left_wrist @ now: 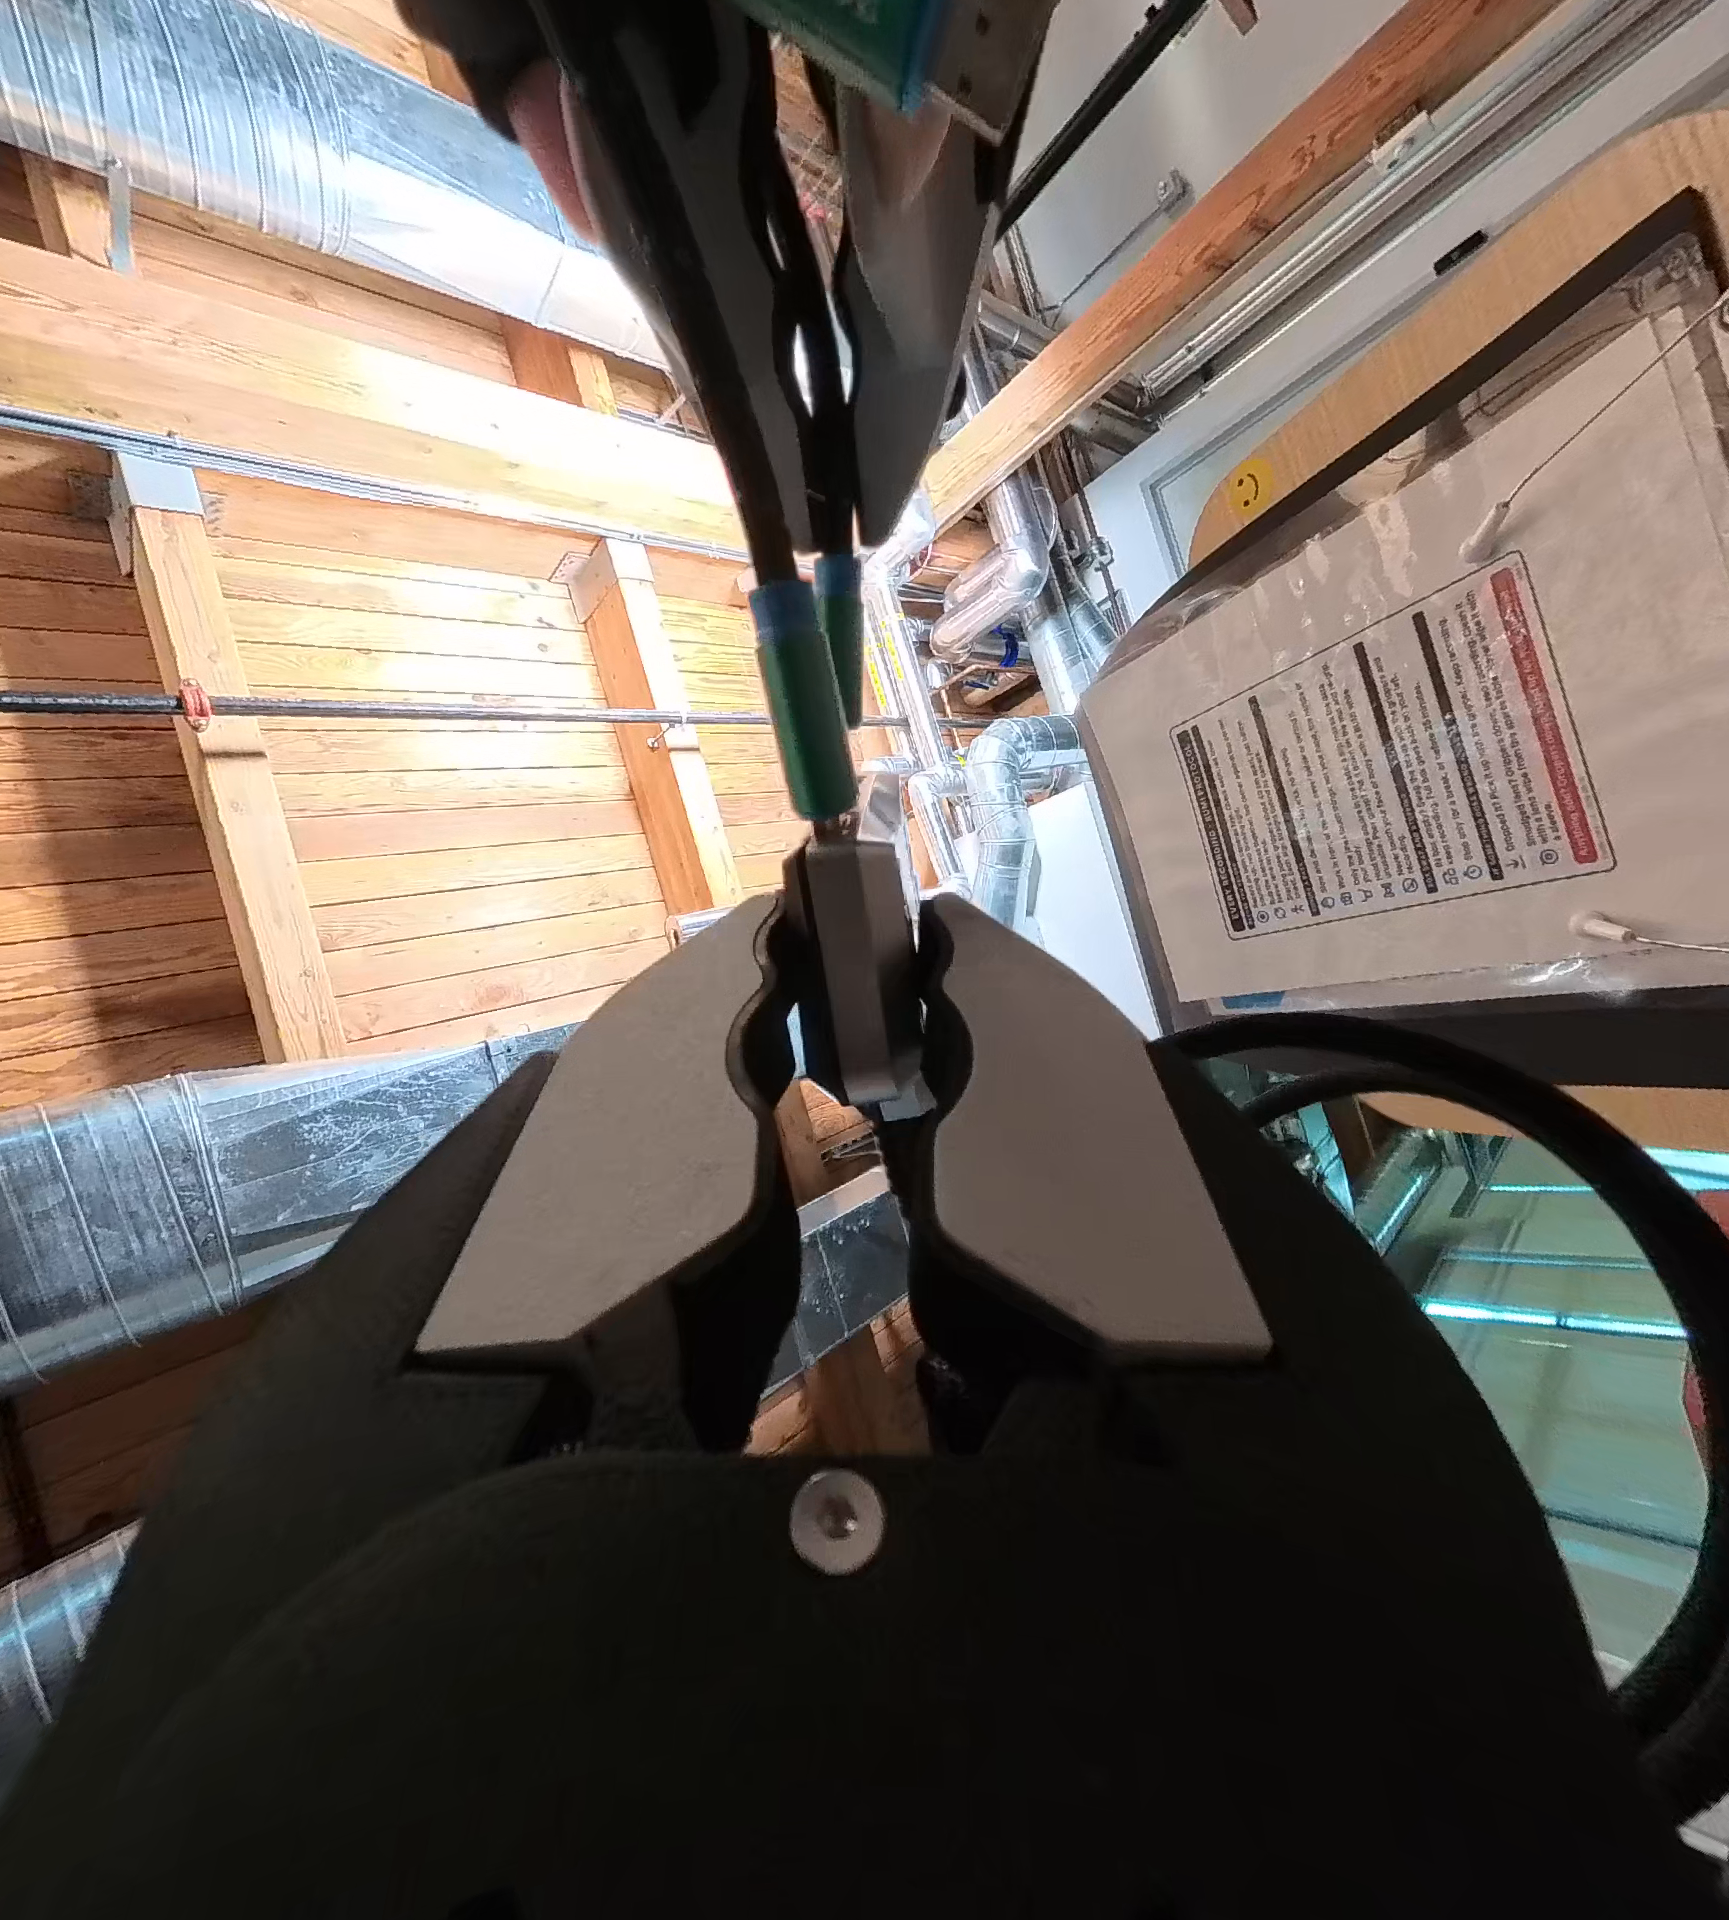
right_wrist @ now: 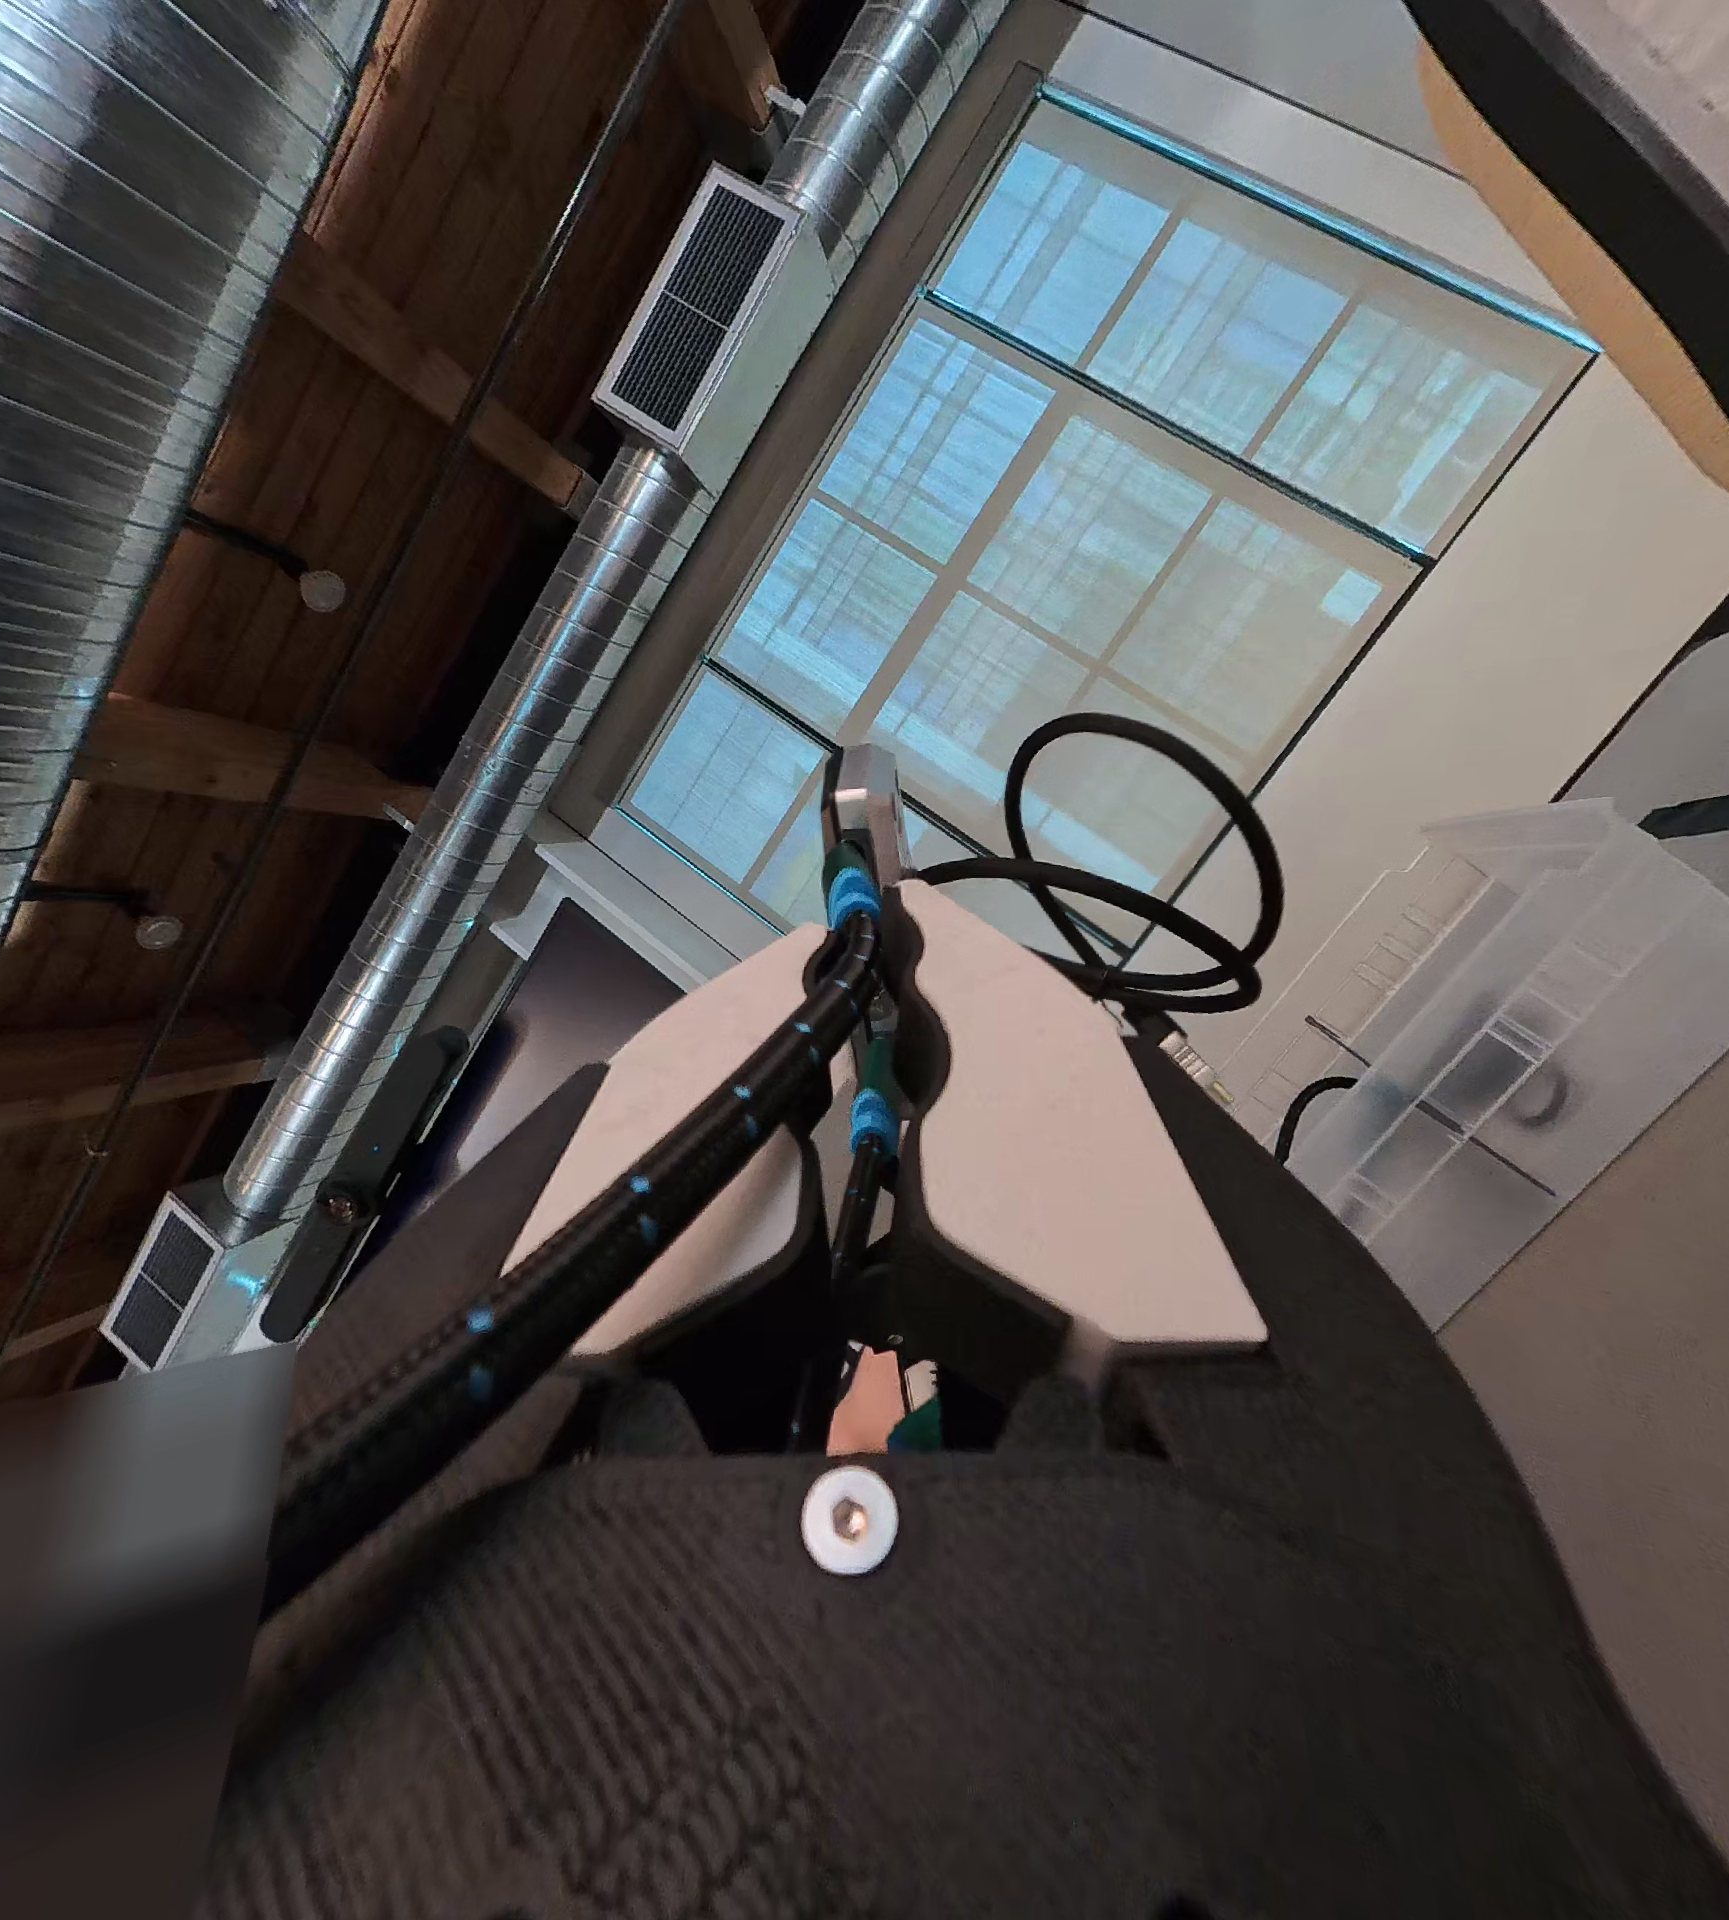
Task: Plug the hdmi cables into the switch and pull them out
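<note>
The small grey metal HDMI switch is held up in the air, pinched flat between the nearly closed fingers of the left gripper. It looks light, rigid and smooth-sided, so it could slip or twist if pulled hard; the grip across its broad faces seems the sound one.

Above the switch, the right gripper is closed on two black braided HDMI cables just behind their green plugs with blue collars. The cables look stiff yet springy (they would bend rather than push), so a hold on the hard plug shell would probably serve better than the cord.

One plug meets the top of the switch; how deeply it is seated cannot be told, and the ports are hidden. A thin black lead loops beside the switch, its far end cut off.
</note>
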{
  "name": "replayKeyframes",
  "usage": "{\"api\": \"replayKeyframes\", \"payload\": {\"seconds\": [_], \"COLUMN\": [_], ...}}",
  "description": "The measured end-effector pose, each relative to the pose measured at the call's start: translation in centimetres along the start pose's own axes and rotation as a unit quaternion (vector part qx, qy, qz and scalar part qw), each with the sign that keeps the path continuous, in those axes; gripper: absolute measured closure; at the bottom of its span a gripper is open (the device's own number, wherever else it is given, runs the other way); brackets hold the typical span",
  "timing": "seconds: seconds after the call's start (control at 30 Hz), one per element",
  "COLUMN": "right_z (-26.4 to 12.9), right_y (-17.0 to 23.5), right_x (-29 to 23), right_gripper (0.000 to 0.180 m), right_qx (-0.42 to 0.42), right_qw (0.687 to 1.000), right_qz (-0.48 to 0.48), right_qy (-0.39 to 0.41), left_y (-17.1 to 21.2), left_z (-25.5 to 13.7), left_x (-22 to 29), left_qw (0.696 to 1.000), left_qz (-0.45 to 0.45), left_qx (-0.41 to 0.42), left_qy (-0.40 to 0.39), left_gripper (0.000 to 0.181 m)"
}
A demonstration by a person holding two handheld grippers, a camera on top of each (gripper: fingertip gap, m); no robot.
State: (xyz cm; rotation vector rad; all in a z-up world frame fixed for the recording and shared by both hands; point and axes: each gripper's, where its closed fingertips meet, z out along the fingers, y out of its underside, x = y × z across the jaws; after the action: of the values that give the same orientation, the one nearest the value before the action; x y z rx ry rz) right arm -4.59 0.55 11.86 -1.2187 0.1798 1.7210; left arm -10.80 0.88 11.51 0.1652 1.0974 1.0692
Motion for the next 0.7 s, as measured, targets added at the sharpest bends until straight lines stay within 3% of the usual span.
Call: {"api": "replayKeyframes", "payload": {"seconds": [0.13,0.17,0.23,0.27,0.37,0.43,0.53,0.7], "right_z": [0.03,0.02,0.04,0.03,0.03,0.06,0.09,0.14], "right_y": [0.03,0.01,0.05,0.05,0.04,0.06,0.04,0.09], "right_x": [0.19,0.28,0.37,0.41,0.51,0.48,0.4,0.39], "right_gripper": [0.165,0.174,0.165,0.173,0.174,0.166,0.174,0.167], "right_qx": [0.003,0.004,0.004,0.004,0.002,0.0,-0.005,-0.011], "right_qw": [1.0,1.0,1.0,1.0,1.0,1.0,1.0,0.999], "right_qz": [0.005,0.004,0.007,0.01,0.01,0.008,-0.012,-0.036], "right_qy": [0.002,0.004,0.002,0.001,0.001,0.0,0.003,0.012], "left_y": [-0.11,-0.1,-0.1,-0.13,-0.18,-0.2,-0.23,-0.31], "left_z": [0.0,0.0,0.02,0.01,-0.04,-0.09,-0.12,-0.16], "left_x": [0.05,0.04,0.08,0.12,0.17,0.13,0.07,0.1], "left_qw": [1.0,1.0,1.0,1.0,1.0,1.0,1.0,1.0], "left_qz": [-0.003,-0.005,-0.005,-0.005,-0.004,-0.005,-0.005,-0.001], "left_qx": [0.001,0.001,0.0,0.002,0.004,0.006,0.009,0.019], "left_qy": [-0.002,-0.002,-0.002,-0.001,0.0,0.0,0.002,0.009], "left_gripper": [0.161,0.161,0.161,0.161,0.161,0.161,0.161,0.161]}}
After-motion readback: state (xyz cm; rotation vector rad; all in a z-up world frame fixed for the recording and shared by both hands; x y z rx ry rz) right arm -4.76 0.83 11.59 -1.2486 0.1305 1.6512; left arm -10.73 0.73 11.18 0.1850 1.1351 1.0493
